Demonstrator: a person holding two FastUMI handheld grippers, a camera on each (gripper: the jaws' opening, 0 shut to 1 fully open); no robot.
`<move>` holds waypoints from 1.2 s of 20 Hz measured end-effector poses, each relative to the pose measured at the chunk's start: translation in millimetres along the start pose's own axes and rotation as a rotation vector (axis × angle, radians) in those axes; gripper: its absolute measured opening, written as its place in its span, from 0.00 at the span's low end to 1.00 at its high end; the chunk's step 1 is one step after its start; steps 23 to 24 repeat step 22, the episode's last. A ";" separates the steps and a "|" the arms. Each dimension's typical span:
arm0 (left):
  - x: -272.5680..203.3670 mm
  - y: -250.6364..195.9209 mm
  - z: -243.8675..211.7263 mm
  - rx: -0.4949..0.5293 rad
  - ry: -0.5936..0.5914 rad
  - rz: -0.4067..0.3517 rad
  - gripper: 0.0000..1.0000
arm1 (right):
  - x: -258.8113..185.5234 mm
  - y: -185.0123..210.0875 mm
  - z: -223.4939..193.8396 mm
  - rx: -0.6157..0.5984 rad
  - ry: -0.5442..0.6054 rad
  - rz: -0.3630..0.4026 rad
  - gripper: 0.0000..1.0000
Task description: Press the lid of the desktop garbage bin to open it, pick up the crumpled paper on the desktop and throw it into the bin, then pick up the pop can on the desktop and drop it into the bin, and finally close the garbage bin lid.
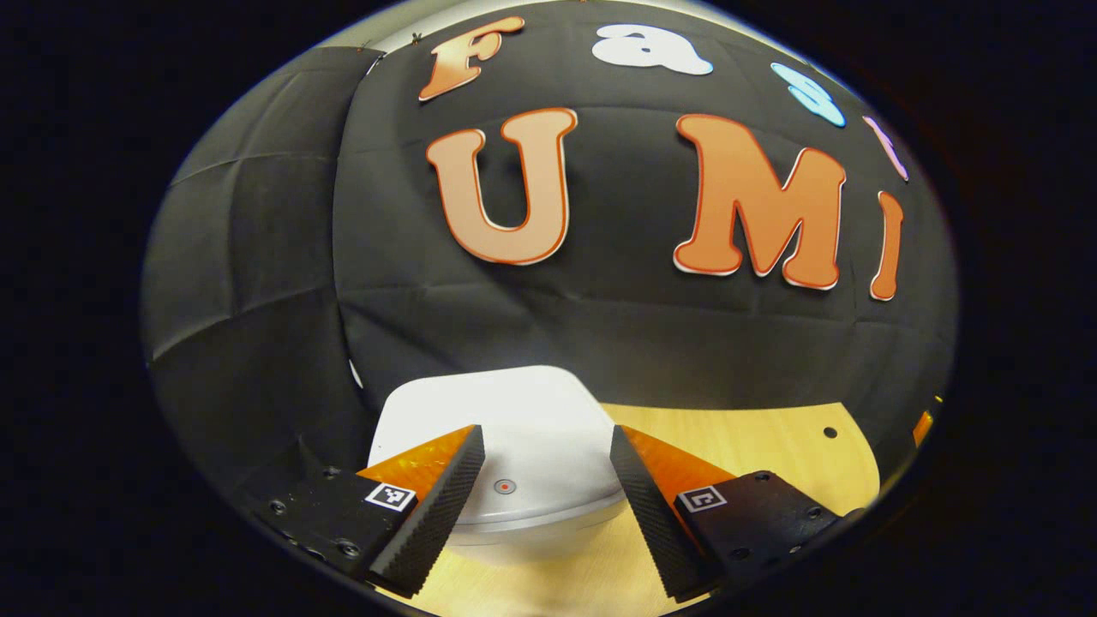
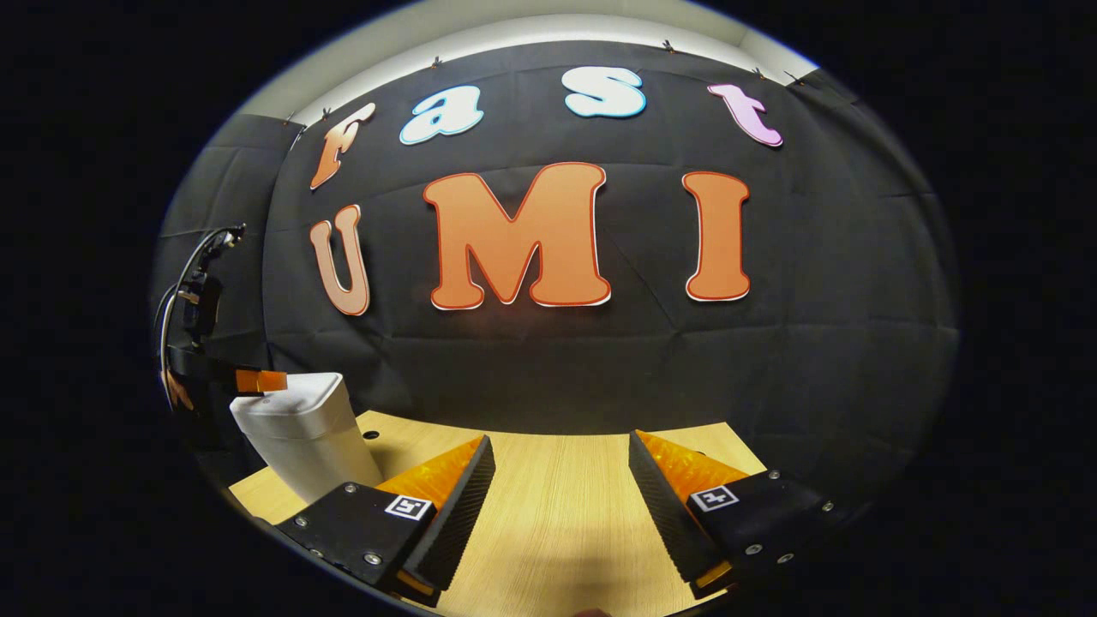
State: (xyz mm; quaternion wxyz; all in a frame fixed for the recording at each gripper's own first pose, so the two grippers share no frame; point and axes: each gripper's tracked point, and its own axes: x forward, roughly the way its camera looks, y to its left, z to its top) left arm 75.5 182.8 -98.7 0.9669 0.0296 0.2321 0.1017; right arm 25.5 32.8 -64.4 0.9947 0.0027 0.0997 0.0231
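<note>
Left gripper [image 1: 547,467], jaws released, hovers over the closed white plastic bin [image 1: 506,454]; missing its red-dotted button [image 1: 505,487] risks tipping. Right gripper [image 2: 561,488] released.

- Left gripper [image 1: 547,480]: two wedge-shaped fingers with ribbed inner faces, on black blocks studded with round screws at five and seven o'clock.
- Each block carries a small square black-and-white marker.
- Right gripper [image 2: 561,501]: same build, screws and markers.
- Toward nine o'clock in the right gripper view, a thin looping cable [image 2: 176,291].
</note>
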 end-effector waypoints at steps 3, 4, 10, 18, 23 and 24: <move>-7.9 -18.3 8.3 0.007 -0.048 -0.018 0.95 | 1.2 -2.9 -0.2 0.005 0.000 0.000 0.94; -10.9 -23.2 11.2 0.002 -0.064 -0.023 0.95 | 0.3 -4.7 0.2 0.007 -0.002 0.000 0.94; -34.1 -54.7 28.0 -0.030 -0.182 -0.062 0.94 | -1.1 -11.8 3.8 0.013 -0.021 -0.015 0.94; -62.7 -101.7 24.0 -0.018 -0.250 -0.134 0.95 | -6.3 -14.3 3.9 0.015 -0.031 -0.022 0.93; -68.2 -120.8 13.7 -0.002 -0.245 -0.159 0.94 | -8.0 -13.7 4.1 0.014 -0.033 -0.020 0.94; -68.2 -120.8 13.7 -0.002 -0.245 -0.159 0.94 | -8.0 -13.7 4.1 0.014 -0.033 -0.020 0.94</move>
